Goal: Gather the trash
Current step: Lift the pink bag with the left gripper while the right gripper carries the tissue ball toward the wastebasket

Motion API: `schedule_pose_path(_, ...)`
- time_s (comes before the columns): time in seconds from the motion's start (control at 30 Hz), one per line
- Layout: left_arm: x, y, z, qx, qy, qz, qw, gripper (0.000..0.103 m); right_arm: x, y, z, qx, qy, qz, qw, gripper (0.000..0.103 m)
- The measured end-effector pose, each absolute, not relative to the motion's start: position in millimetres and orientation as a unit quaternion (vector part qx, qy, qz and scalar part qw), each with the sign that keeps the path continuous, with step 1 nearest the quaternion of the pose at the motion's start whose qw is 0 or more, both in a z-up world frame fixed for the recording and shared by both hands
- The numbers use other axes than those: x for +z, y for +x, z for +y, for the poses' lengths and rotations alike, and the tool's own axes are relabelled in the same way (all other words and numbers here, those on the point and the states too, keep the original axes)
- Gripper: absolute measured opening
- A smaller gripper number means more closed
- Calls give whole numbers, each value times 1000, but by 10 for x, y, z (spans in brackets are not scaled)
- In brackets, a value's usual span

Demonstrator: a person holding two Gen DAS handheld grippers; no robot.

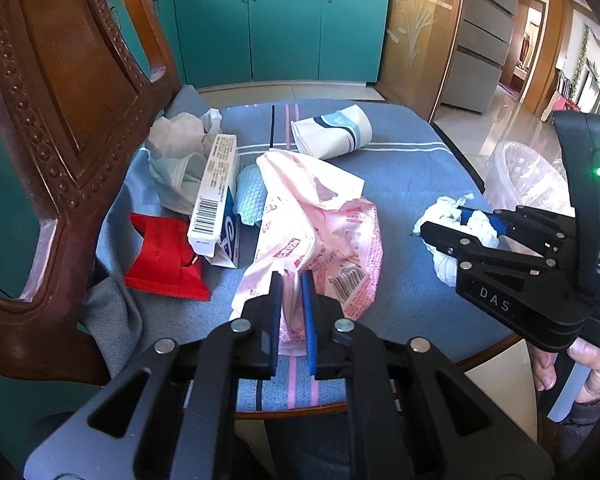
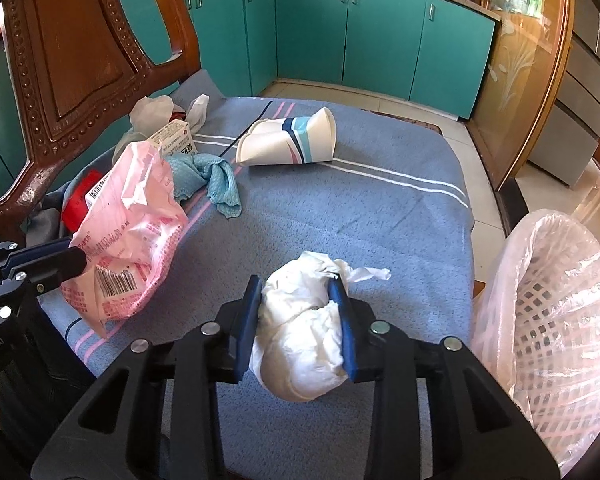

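The right tongs [image 2: 298, 320] are clamped on a crumpled white tissue wad [image 2: 300, 336] just above the blue striped cloth [image 2: 340, 208] covering the chair seat, their pads pressing its sides, with a plastic-lined lattice waste basket [image 2: 552, 312] just beside them on the right. The left tongs [image 1: 291, 312] are pinched together on the near edge of a pink printed plastic bag [image 1: 320, 232] lying mid-seat. Beyond lie a white toothpaste box [image 1: 214, 196], a red packet [image 1: 164, 256], a teal rag [image 2: 208, 180] and tipped paper cups [image 2: 296, 140], near the carved chair back [image 1: 60, 92].
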State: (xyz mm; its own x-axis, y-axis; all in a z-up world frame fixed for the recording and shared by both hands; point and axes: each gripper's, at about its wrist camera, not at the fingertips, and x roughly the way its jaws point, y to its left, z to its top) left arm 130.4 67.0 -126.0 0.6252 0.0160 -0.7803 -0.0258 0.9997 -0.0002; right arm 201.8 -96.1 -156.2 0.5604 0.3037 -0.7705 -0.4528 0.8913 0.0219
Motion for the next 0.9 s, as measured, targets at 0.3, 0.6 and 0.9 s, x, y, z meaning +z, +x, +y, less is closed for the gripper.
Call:
schedule_pose_path(0.3,-1067,1242,806,21,-41,406,913,12,-1348,1987,-1059,214,-77,394,891,35)
schedule_pose_path(0.6,-962,1237,869,23,-71,394,916,12,-1187,1961,-1229,212,-58,376,900,35)
schedule_pose_path(0.9,-707,1347,475,-22,-55,372,926,12,-824,1920,-1988,146,-26,331,932,35)
